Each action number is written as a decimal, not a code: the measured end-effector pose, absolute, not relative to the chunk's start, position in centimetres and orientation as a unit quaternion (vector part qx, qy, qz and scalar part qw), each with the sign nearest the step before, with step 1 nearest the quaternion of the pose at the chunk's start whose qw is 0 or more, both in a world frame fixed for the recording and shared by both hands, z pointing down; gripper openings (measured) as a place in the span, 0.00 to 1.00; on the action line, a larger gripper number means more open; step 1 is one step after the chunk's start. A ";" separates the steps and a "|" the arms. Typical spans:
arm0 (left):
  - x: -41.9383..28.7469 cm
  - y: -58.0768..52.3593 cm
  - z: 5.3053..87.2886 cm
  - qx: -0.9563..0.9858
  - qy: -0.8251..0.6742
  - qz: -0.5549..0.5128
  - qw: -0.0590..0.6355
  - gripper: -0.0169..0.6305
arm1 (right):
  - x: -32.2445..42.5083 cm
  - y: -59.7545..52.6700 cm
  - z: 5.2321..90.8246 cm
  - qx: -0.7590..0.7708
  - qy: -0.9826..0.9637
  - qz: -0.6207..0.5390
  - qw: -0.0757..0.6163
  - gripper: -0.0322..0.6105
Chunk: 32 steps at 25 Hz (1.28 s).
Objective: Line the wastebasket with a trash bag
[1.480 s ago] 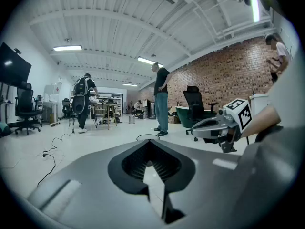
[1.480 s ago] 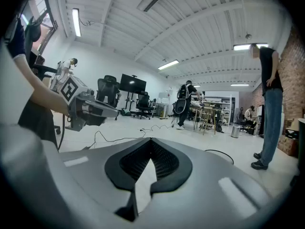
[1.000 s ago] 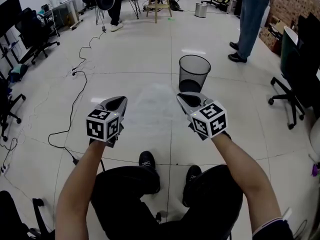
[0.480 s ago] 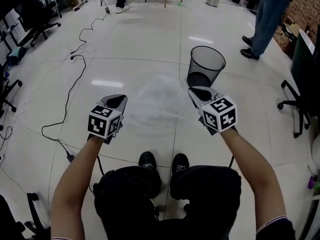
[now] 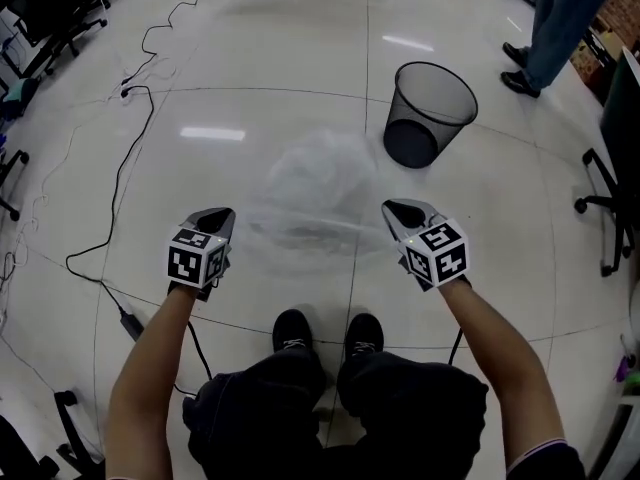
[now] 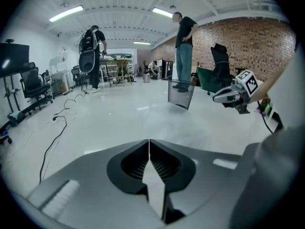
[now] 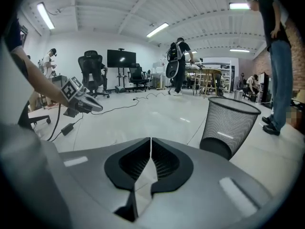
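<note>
The trash bag is pinched in the closed left gripper and right gripper, held apart so its mouth balloons open for the wastebasket at 1 o'clock.

The head camera looks steeply down from above and behind both claws, taking in the left claw, the right claw and the wastebasket beyond them. Each claw's camera sits close behind its own jaws, low over the floor, facing forward. Both show the wastebasket and the opposite claw.
</note>
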<state>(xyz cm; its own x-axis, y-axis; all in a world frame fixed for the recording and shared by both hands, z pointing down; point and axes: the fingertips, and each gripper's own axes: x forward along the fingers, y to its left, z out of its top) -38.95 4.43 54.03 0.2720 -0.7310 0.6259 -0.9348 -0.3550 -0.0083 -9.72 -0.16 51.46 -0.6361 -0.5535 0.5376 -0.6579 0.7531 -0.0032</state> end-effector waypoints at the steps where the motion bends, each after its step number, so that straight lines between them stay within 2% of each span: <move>1: -39.2 4.3 55.1 0.772 -0.537 0.283 0.189 0.05 | -9.5 -0.4 52.5 0.339 -0.896 0.107 0.266 0.07; 5: -40.4 4.5 59.1 0.753 -0.537 0.321 0.203 0.15 | -8.8 -0.5 56.8 0.346 -0.883 0.141 0.284 0.07; 13: -40.3 3.7 65.4 0.734 -0.505 0.388 0.239 0.38 | -7.3 -0.4 62.6 0.349 -0.864 0.187 0.309 0.15; 17: -40.9 3.3 67.7 0.723 -0.497 0.411 0.248 0.41 | -6.8 -0.8 65.0 0.347 -0.855 0.213 0.321 0.21; 23: -42.1 2.4 69.7 0.712 -0.499 0.416 0.266 0.38 | -6.1 -1.5 68.4 0.338 -0.835 0.254 0.351 0.29; 27: -42.4 2.3 69.9 0.708 -0.502 0.415 0.273 0.26 | -6.3 -0.2 70.7 0.317 -0.826 0.277 0.374 0.34; 32: -42.3 2.1 69.9 0.710 -0.503 0.416 0.267 0.09 | -5.5 1.0 72.2 0.309 -0.816 0.282 0.398 0.34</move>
